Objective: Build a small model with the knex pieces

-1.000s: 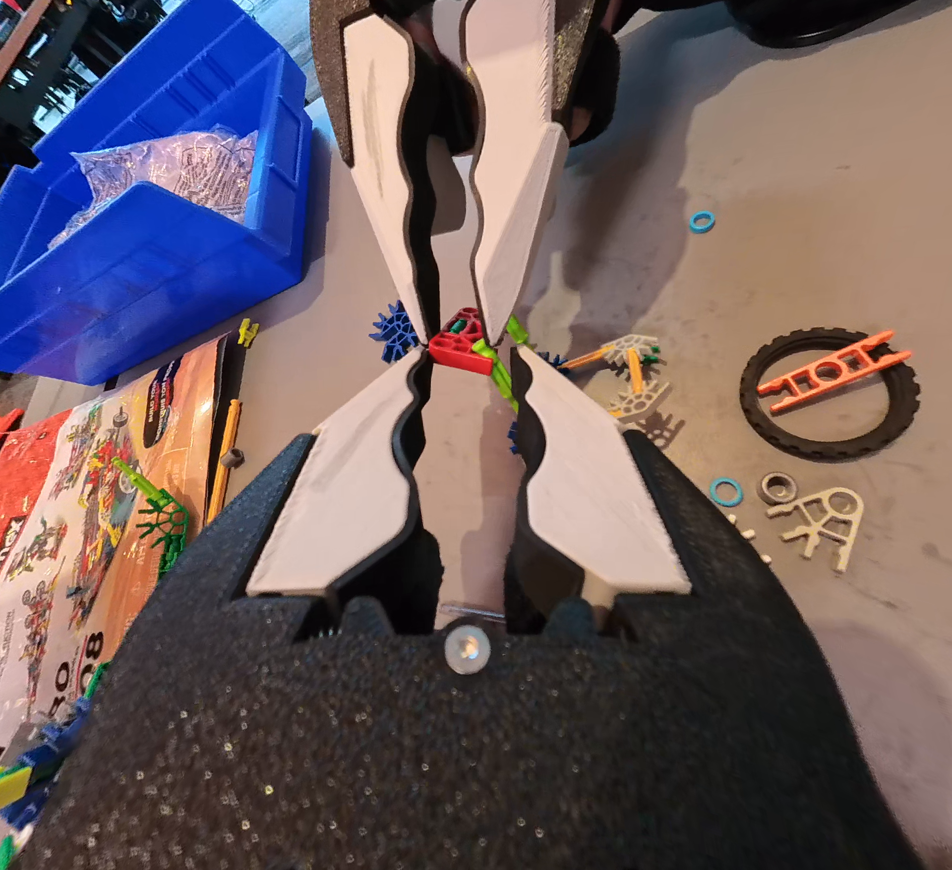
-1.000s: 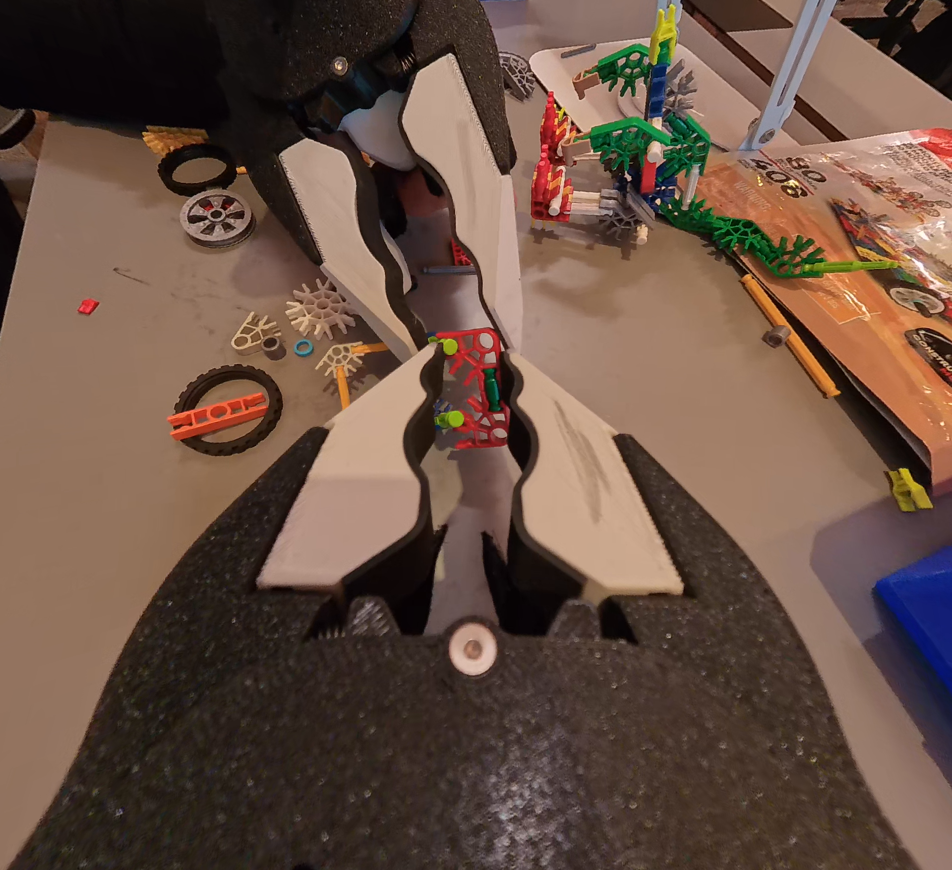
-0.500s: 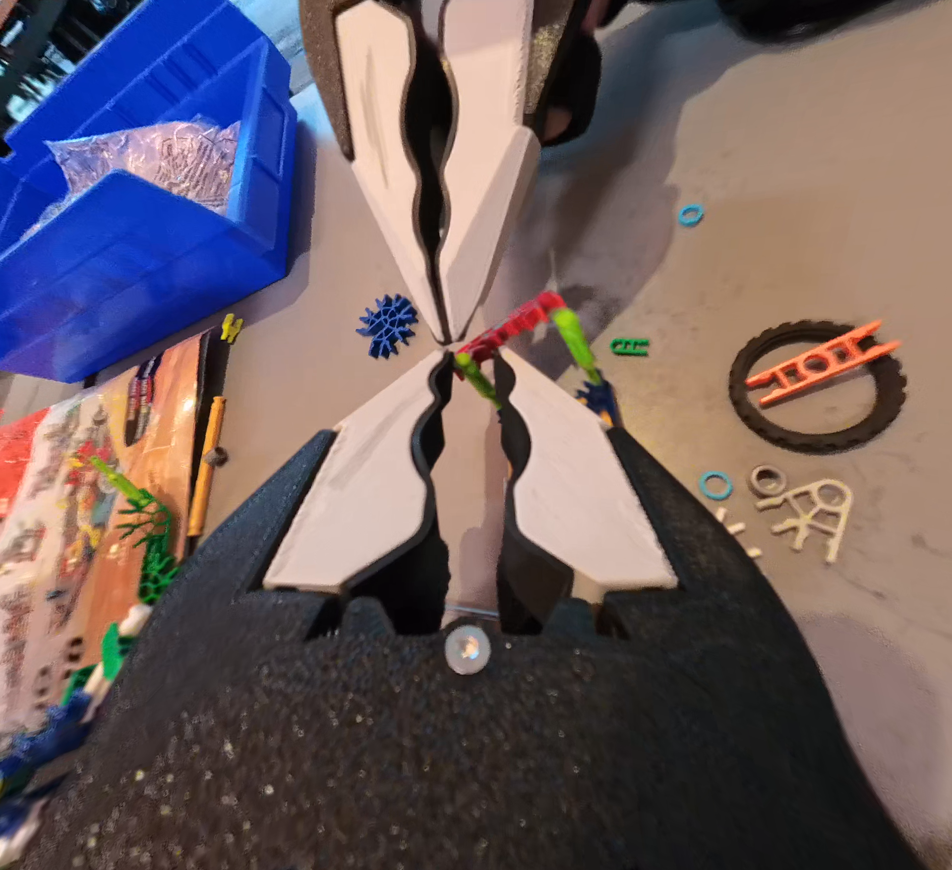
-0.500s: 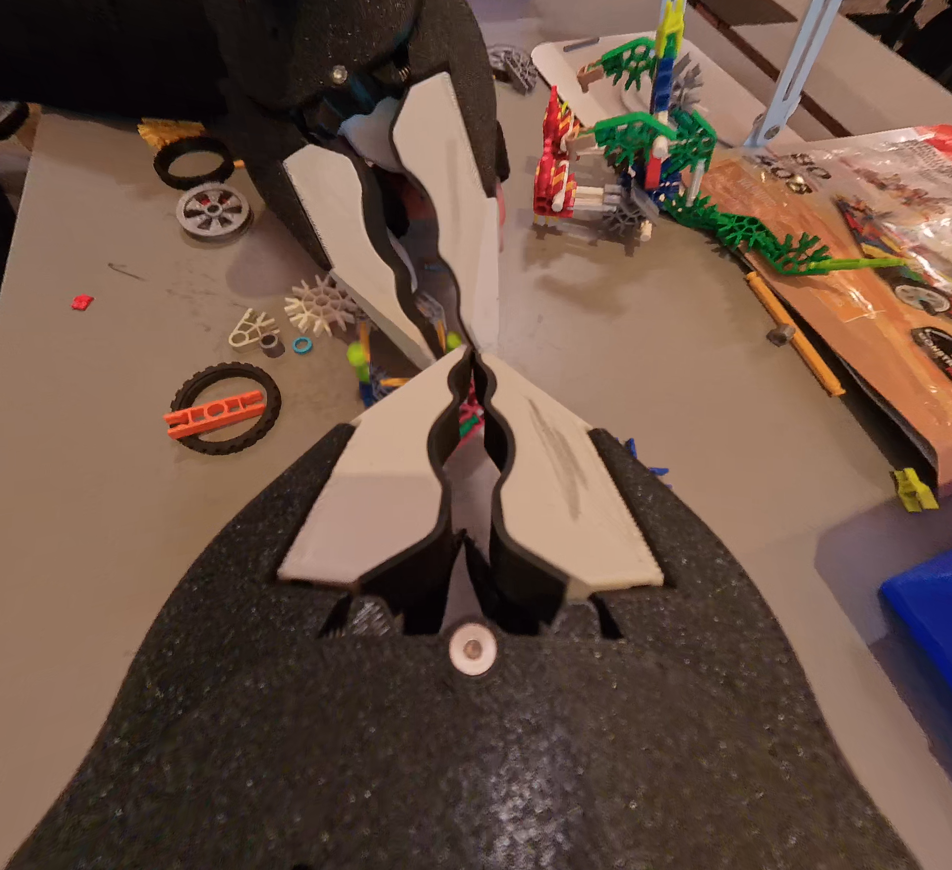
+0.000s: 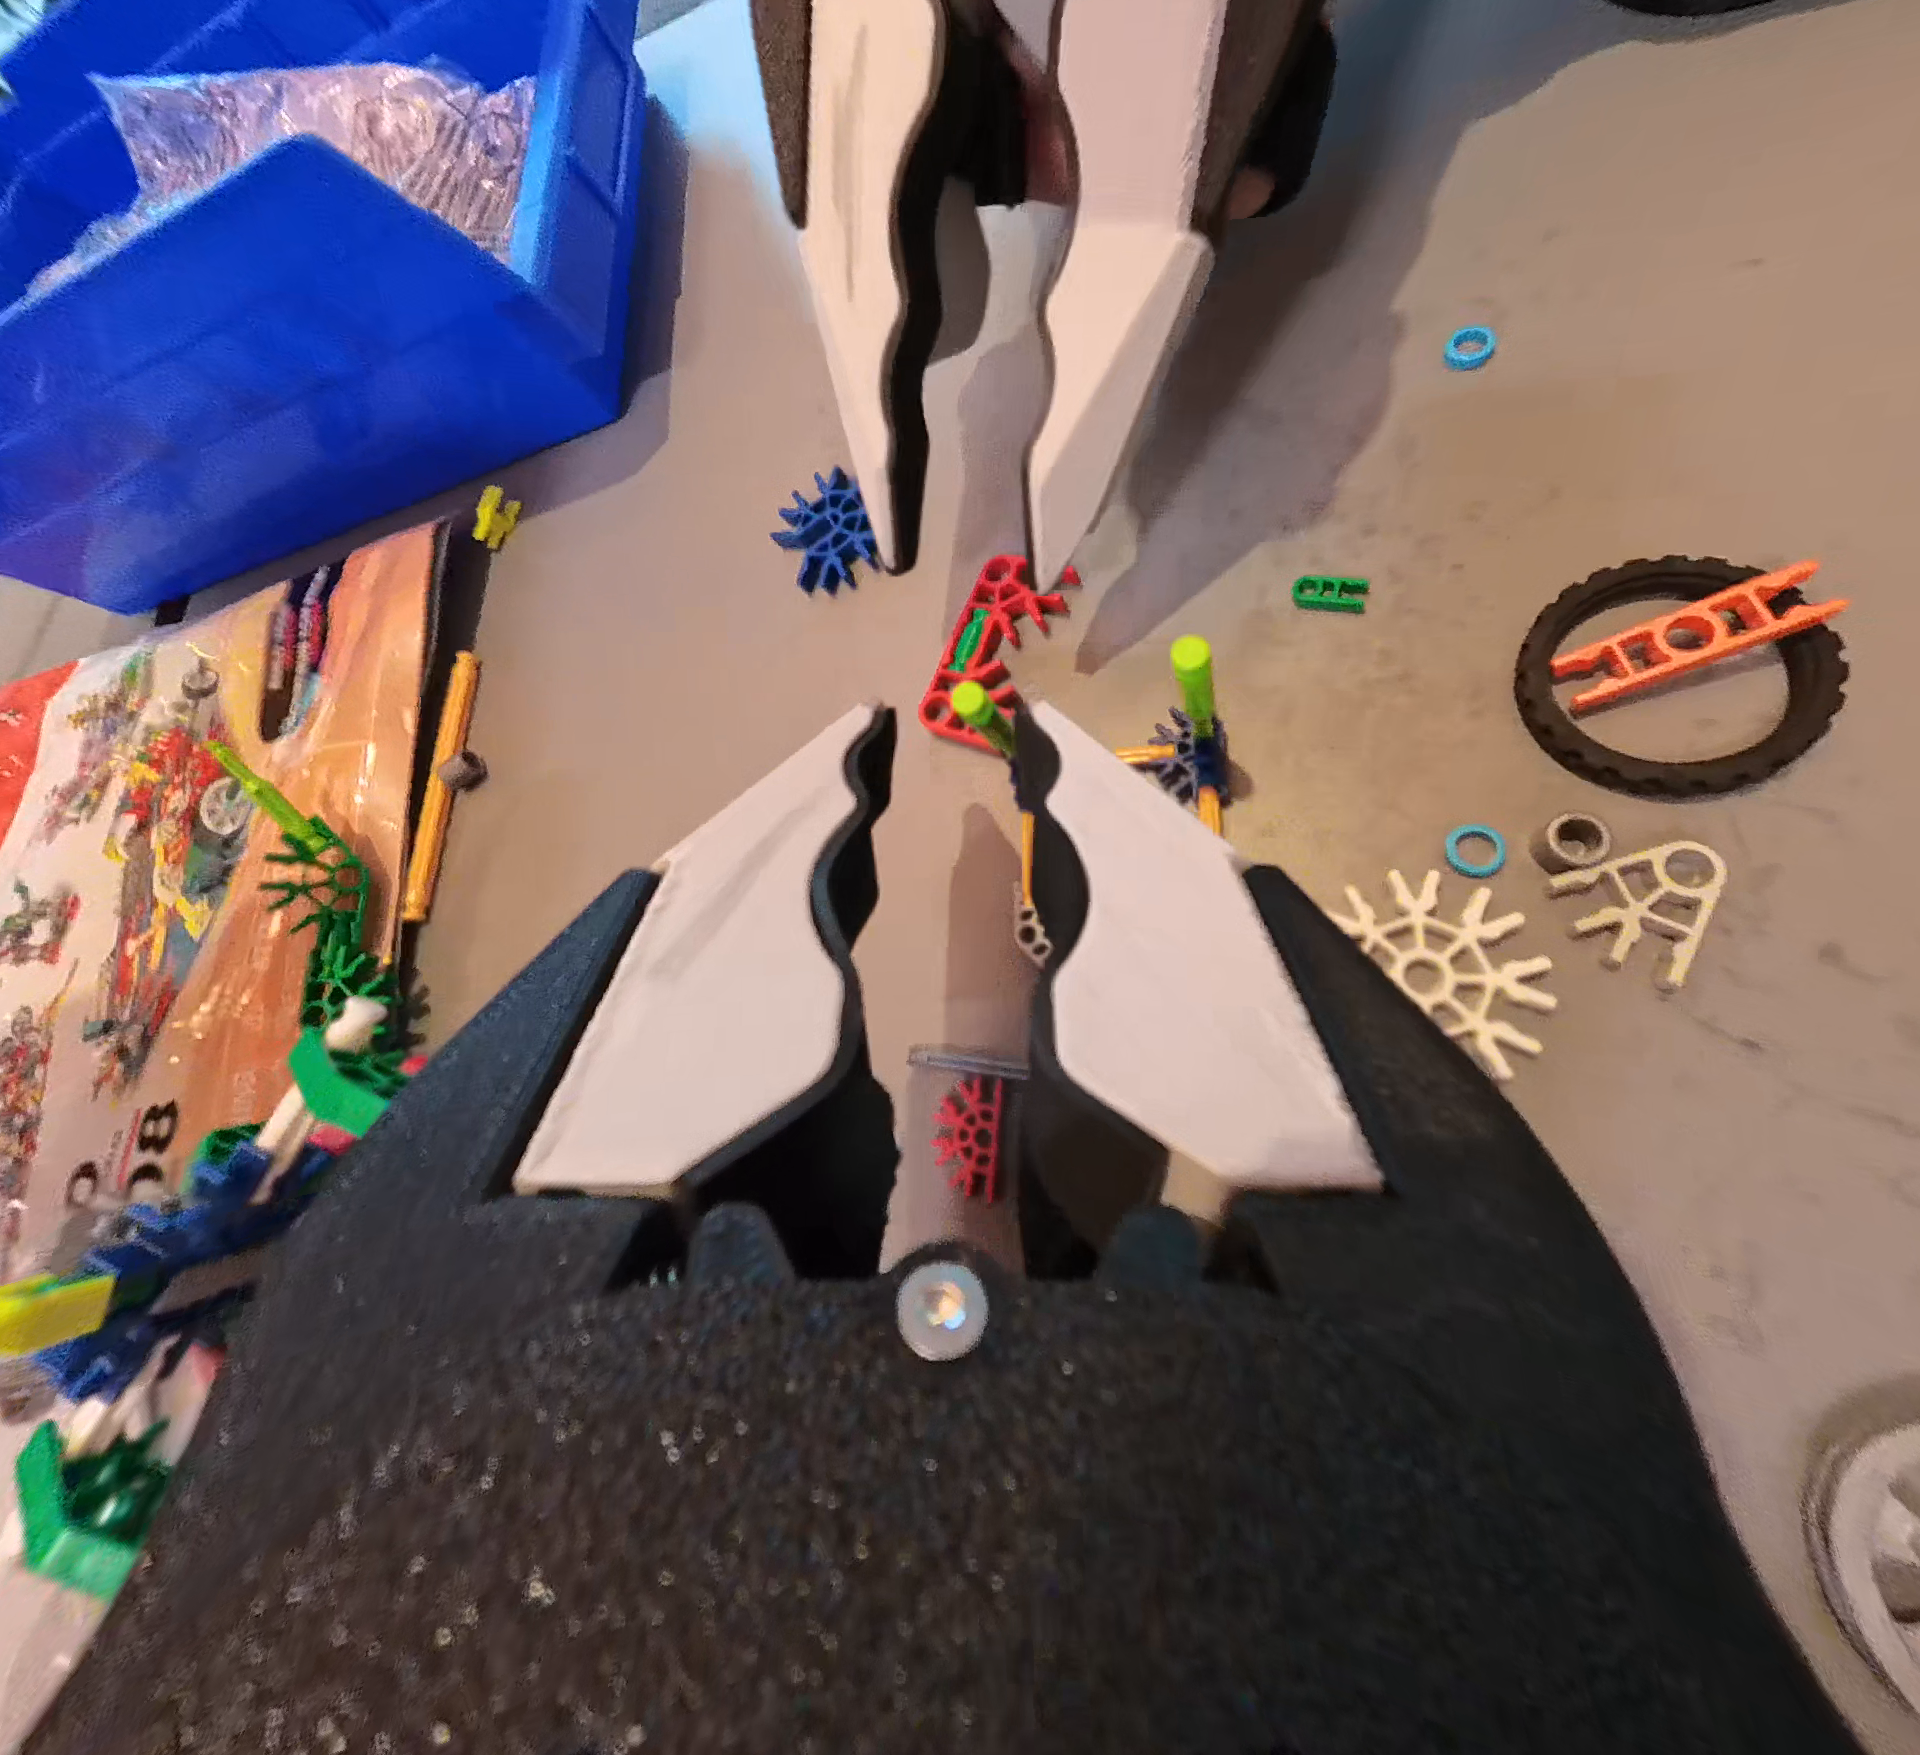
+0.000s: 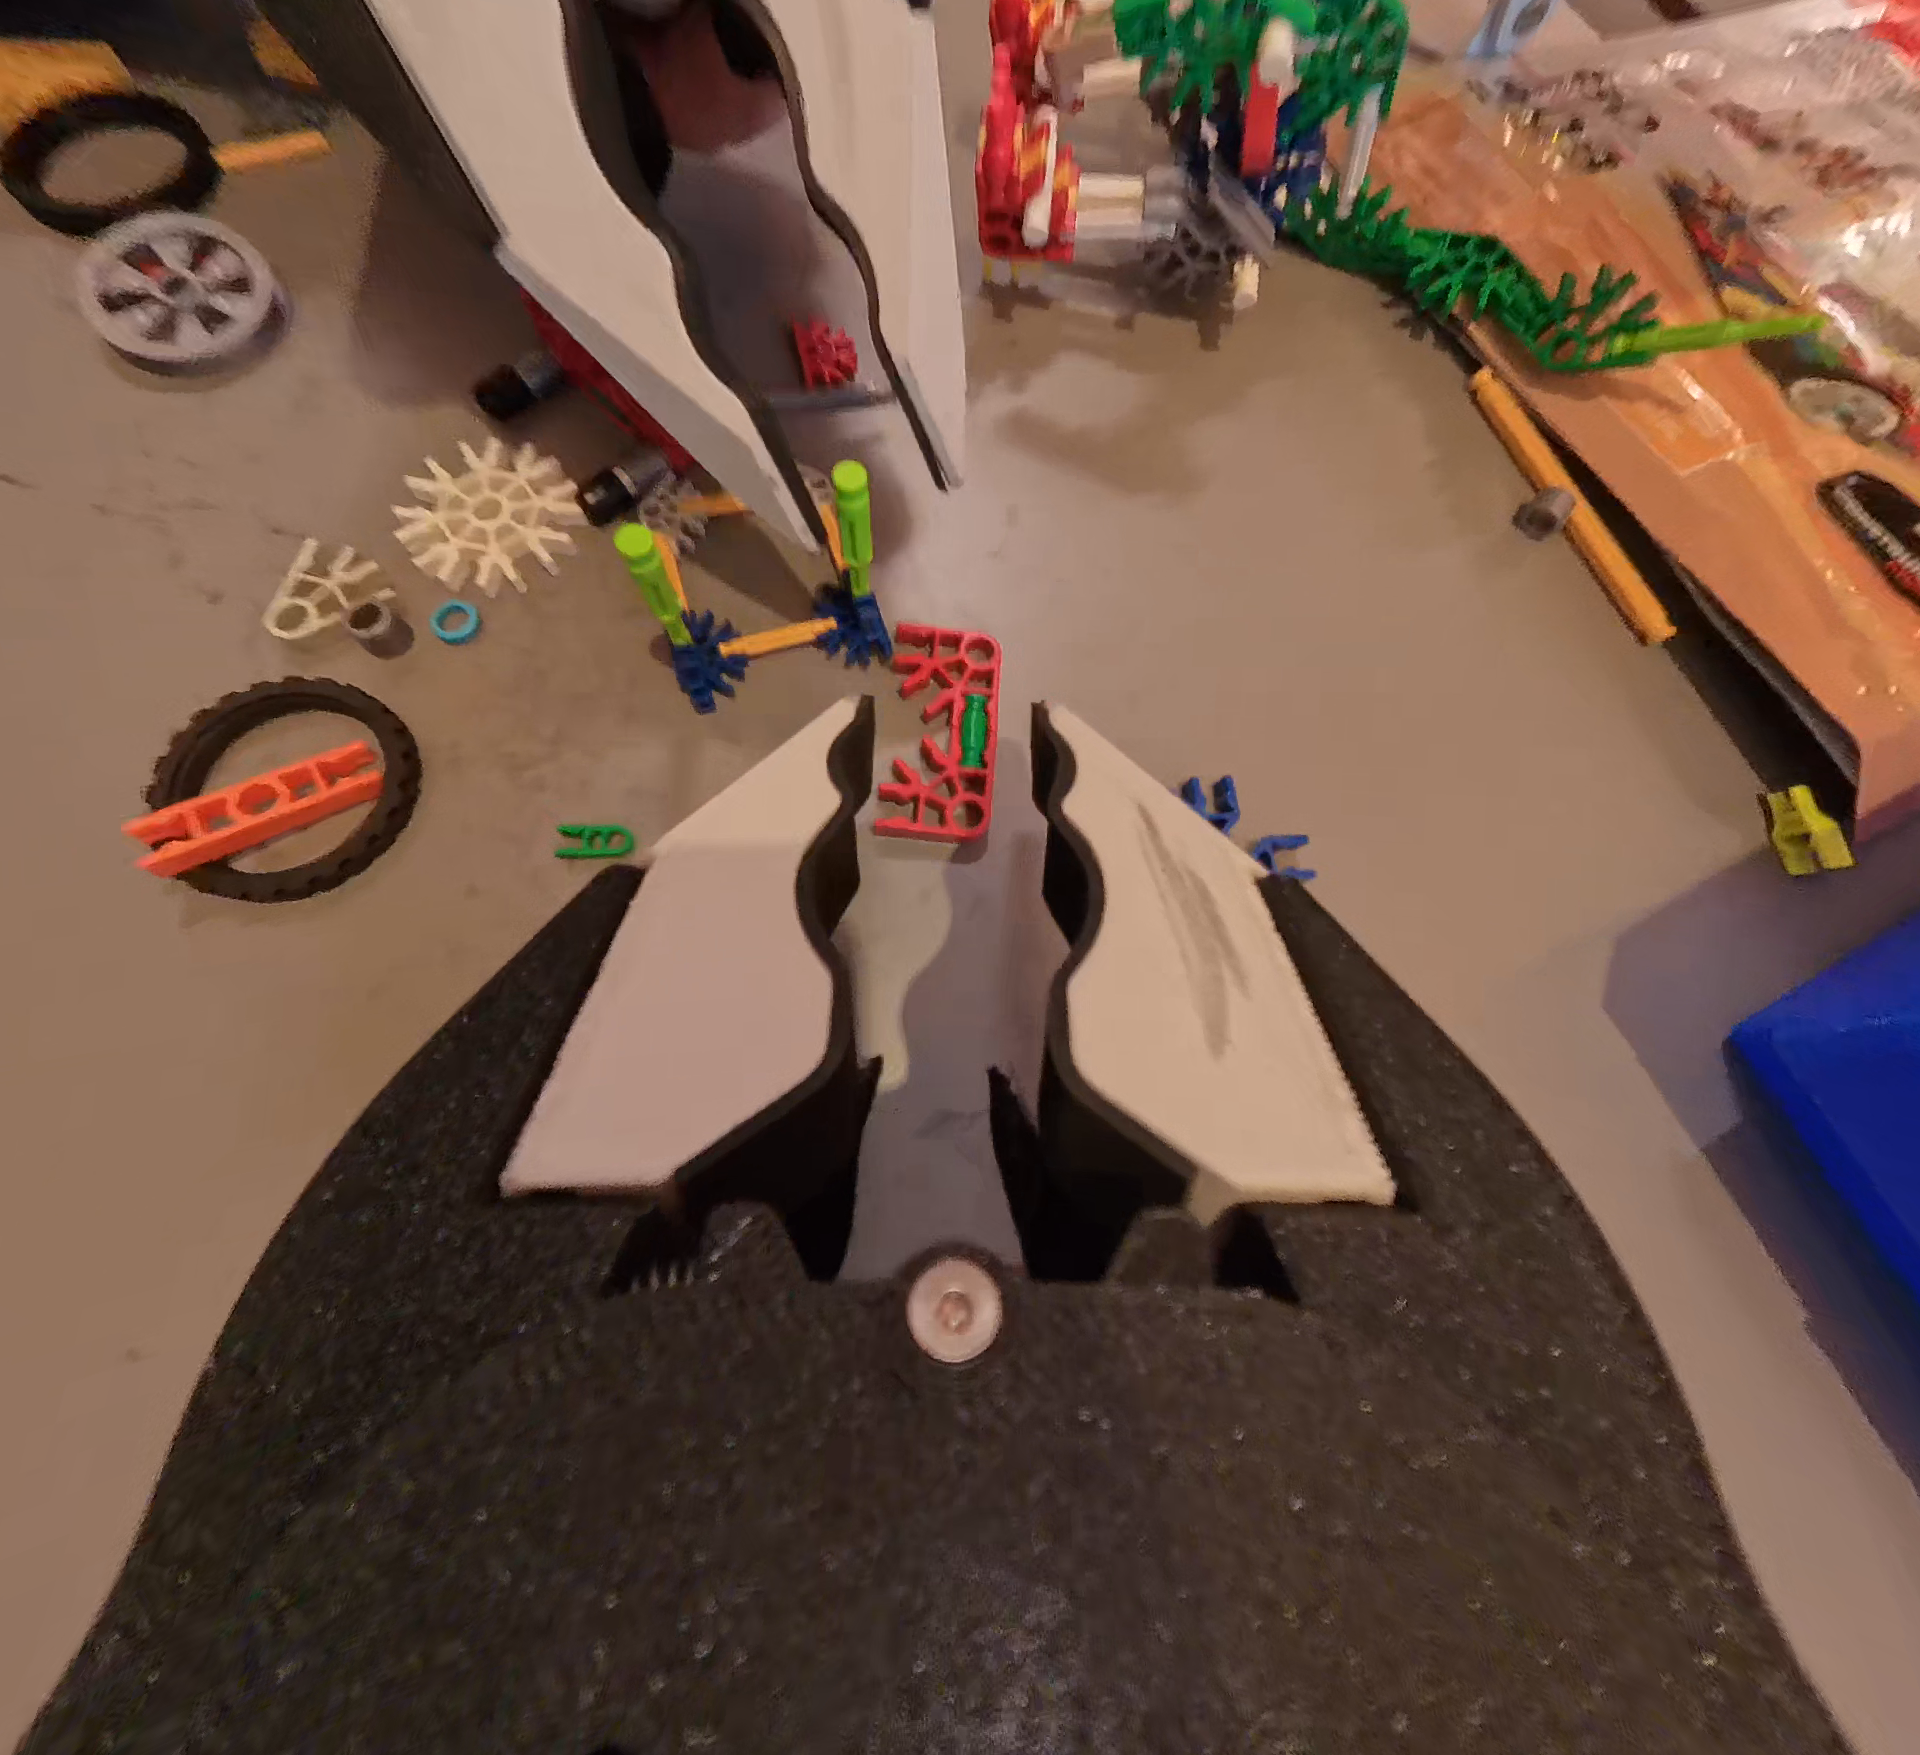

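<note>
You have let go: the red connector pair (image 6: 943,744) now lies between your right gripper (image 6: 951,718) and left gripper (image 5: 951,723), both spread empty.

Printed lettering on orange packaging (image 5: 239,832)

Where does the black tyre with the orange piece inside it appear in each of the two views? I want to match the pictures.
Left wrist view: the tyre lies on the right, mid-height, on the table.
Right wrist view: the tyre lies on the left, mid-height, on the table.
Shared landmark: the red piece lying on the table between the two open grippers; the tyre lies beyond the lime-green rods from it.
</note>
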A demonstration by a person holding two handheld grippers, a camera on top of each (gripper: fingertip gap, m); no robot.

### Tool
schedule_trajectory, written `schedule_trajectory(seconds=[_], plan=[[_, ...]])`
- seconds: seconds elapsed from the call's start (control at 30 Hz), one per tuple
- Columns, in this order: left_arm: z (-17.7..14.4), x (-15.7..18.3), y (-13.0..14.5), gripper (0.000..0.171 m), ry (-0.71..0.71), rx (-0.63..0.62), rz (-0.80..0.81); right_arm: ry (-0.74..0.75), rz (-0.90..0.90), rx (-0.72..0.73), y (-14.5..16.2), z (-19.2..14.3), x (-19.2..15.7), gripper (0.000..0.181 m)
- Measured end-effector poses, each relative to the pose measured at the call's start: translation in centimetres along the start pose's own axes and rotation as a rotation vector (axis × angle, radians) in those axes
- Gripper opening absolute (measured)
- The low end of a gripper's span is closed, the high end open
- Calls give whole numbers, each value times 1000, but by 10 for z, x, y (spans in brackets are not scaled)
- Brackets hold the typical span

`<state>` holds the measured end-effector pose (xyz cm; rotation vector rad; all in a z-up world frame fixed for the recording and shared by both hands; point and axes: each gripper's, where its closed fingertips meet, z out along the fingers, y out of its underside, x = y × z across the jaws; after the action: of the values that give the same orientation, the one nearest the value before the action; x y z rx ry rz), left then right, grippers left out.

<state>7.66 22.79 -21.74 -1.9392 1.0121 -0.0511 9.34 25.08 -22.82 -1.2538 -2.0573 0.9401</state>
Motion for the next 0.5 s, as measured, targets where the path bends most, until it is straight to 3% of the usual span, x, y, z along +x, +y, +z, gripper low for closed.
schedule_trajectory(seconds=[0.2,0.5], plan=[[8,8,11,16,38,-45,0,38,-1,-125,19,15,4,21],[8,2,8,5,14,-16,-36,77,37,-78,10,7,13,21]])
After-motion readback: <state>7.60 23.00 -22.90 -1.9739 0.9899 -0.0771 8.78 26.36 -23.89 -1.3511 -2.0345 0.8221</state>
